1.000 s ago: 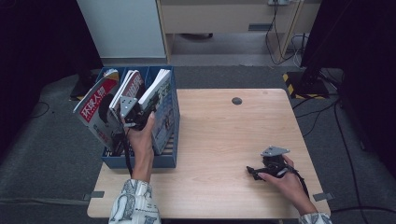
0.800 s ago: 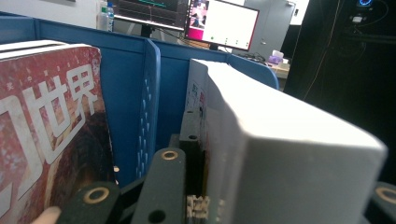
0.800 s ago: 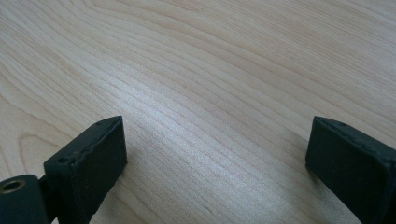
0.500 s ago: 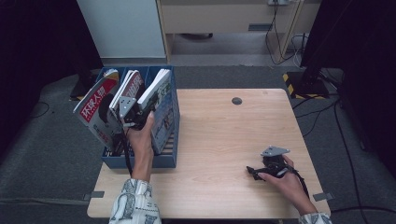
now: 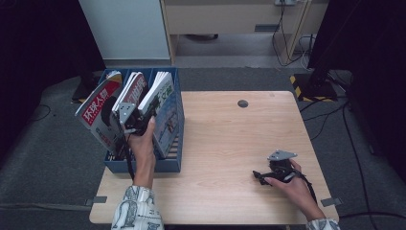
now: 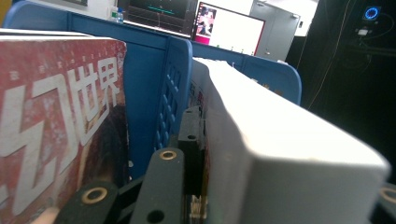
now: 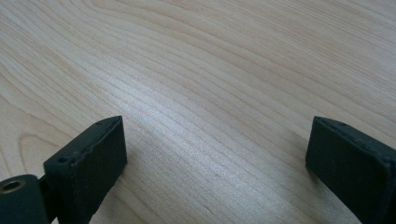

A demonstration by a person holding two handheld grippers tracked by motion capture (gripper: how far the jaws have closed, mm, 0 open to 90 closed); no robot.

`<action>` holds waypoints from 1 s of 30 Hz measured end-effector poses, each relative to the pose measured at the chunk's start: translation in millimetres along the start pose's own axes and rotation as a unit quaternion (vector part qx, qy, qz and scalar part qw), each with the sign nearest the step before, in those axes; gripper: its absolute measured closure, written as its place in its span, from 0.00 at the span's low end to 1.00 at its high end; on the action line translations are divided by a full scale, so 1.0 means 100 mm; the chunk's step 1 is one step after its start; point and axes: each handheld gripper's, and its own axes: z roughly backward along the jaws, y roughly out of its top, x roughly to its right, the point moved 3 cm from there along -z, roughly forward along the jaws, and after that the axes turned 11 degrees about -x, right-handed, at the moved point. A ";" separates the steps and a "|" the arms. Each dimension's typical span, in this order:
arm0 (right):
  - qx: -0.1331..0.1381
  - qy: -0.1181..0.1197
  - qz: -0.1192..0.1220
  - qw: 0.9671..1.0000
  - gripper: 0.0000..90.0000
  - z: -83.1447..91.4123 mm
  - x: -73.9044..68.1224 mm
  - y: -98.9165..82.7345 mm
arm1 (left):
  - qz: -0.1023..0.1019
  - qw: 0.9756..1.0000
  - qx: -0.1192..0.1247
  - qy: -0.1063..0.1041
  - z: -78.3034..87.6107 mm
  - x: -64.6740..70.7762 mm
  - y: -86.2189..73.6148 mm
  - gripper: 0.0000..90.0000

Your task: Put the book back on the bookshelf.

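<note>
High view: left gripper [image 5: 136, 117] clamps thick book [image 5: 160, 108] inside crowded blue rack [image 5: 143, 165].

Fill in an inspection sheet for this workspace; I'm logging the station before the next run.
Surface: wooden table, mostly bare, round grommet hole near the far edge.
Job's things: blue file rack at the table's left edge holding upright magazines; thick white book in the left gripper's grip.
Clutter: nothing seen.
Grippers: left gripper shut on the book at the rack; right gripper open, low over bare wood.
Cables: gripper cable trailing down the rack; floor cables beyond the table.
Surroundings: grey carpet, white cabinet, monitors.
</note>
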 end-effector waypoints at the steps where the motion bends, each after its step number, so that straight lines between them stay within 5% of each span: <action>1: 0.000 0.000 0.000 1.000 0.06 0.00 0.00 0.00 | 0.000 1.000 0.000 0.001 0.00 -0.01 0.00 0.79; 12: 0.000 0.000 0.000 1.000 0.06 0.00 0.00 0.00 | -0.017 1.000 -0.005 0.015 0.01 0.00 0.00 0.79; 30: 0.000 0.000 0.000 1.000 0.06 0.00 0.00 0.00 | -0.018 1.000 -0.012 0.017 0.02 0.01 0.00 0.73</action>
